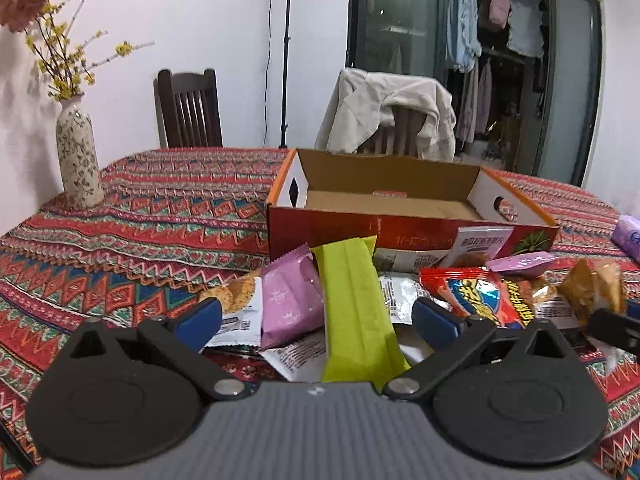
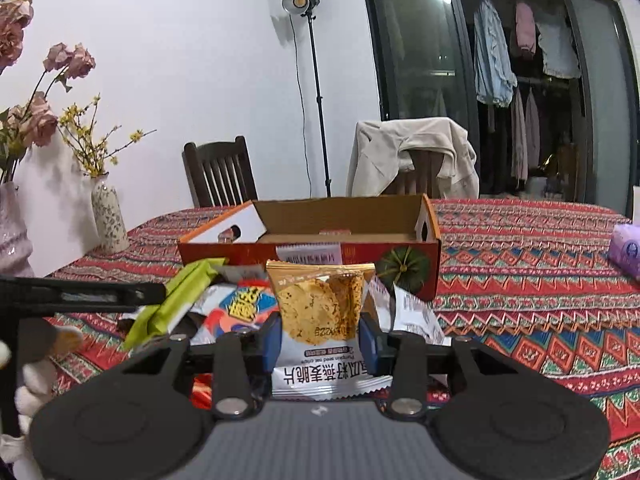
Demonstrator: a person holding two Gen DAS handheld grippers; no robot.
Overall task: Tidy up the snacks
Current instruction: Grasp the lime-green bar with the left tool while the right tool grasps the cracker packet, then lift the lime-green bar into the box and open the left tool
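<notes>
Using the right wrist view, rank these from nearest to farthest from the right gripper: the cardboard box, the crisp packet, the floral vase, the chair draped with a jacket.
1. Crisp packet: clamped between the right gripper pads, centre.
2. Cardboard box: just behind the snack pile, centre.
3. Floral vase: far left on the table, by the wall.
4. Chair draped with a jacket: beyond the table's far edge, right of centre.

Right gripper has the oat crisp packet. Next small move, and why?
Probably carry it forward over the open cardboard box and release. The right gripper is shut on the oat crisp packet, lifted off the pile, and the box directly behind looks empty. The left gripper is open over the green packet.
</notes>
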